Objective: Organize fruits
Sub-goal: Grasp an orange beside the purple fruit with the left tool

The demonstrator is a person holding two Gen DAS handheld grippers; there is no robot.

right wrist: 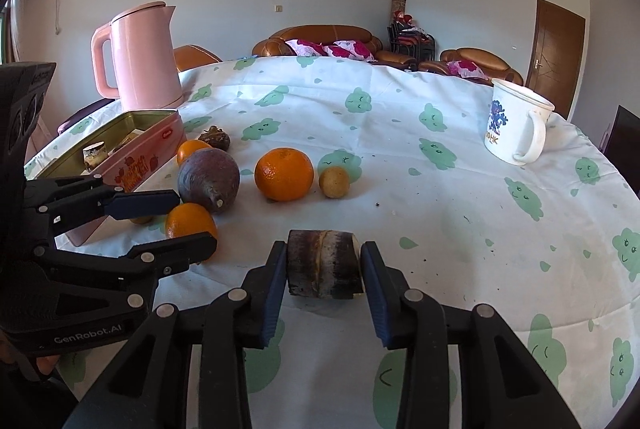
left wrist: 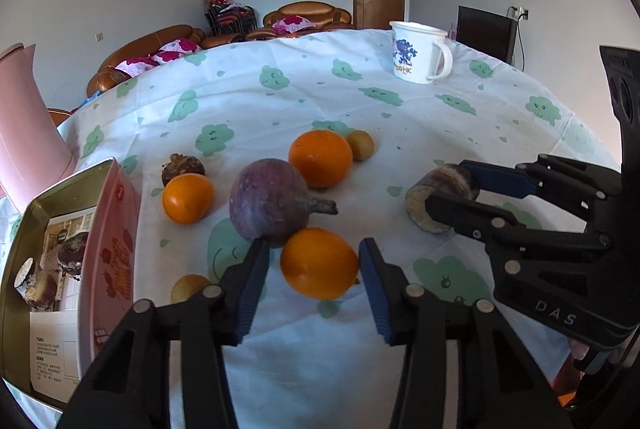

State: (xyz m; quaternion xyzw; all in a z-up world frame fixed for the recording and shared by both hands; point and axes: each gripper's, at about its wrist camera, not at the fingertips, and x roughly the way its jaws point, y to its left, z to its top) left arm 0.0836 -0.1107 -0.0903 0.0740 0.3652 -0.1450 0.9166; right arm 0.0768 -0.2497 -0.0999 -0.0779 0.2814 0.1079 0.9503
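Round table under white cloth with green cloud print (left wrist: 304,85). Far left: open pink tin (left wrist: 102,253), cut pieces inside. Then left gripper (left wrist: 314,269), jaws flanking near orange (left wrist: 318,263), right pad touching, left pad with a gap; grip uncertain. Behind: purple fruit (left wrist: 270,201), two more oranges. Right: right gripper (right wrist: 324,263) clenched on cut stalk chunk (right wrist: 324,263).

Small yellow fruit (left wrist: 188,287) half hidden behind left claw (left wrist: 314,261); kettle (left wrist: 24,133) cropped

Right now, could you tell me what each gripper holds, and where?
Right gripper clamps the cut log piece across its sides. Left gripper brackets an orange; contact is unclear.
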